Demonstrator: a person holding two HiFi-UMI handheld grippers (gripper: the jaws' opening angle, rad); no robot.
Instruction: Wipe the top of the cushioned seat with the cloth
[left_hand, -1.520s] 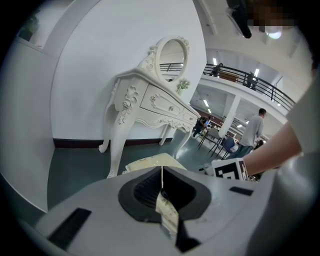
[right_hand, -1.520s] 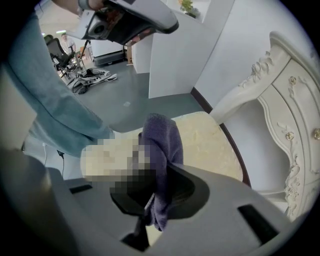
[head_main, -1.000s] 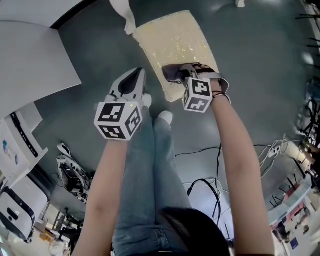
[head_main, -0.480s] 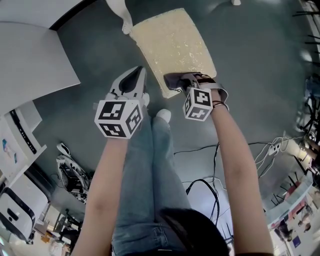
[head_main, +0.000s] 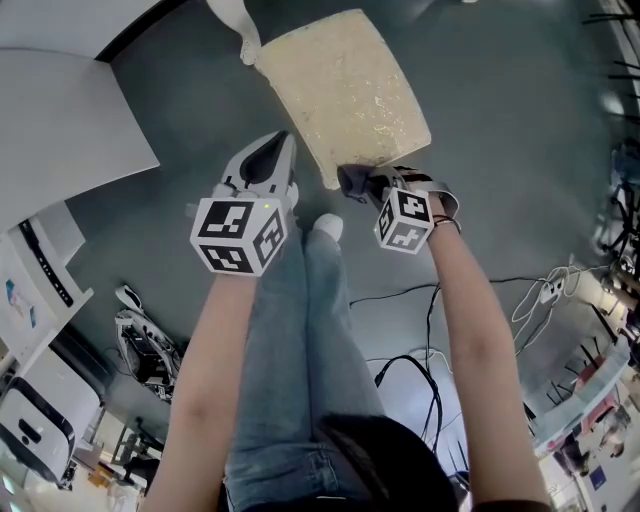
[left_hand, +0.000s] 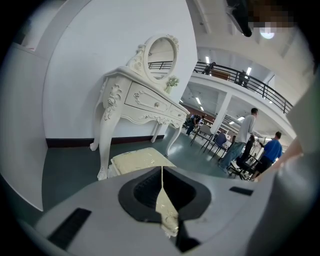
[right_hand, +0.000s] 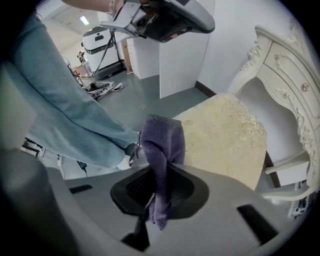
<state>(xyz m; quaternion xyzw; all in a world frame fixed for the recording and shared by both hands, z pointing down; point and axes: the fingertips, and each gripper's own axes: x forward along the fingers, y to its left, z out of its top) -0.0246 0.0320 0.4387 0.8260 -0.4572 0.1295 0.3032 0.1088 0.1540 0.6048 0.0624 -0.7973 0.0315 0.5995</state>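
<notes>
The cream cushioned seat (head_main: 345, 90) lies ahead of me on the grey floor; the right gripper view shows it (right_hand: 227, 142) beyond the jaws. My right gripper (head_main: 362, 183) is shut on a purple cloth (right_hand: 162, 150), which hangs at the seat's near edge (head_main: 352, 180). My left gripper (head_main: 268, 160) hovers over the floor left of the seat, jaws shut with nothing between them. In the left gripper view the seat (left_hand: 140, 161) shows past the closed jaws.
A white ornate dressing table (left_hand: 137, 95) with an oval mirror stands behind the seat; one of its legs (head_main: 240, 25) is beside the seat's far corner. White panels (head_main: 70, 110) lie at left. Cables (head_main: 420, 370) and equipment sit behind me. My legs (head_main: 310, 330) stand near the seat.
The right gripper with the cloth has slid back toward me, from on the seat's near part to its front edge. The left gripper stayed still.
</notes>
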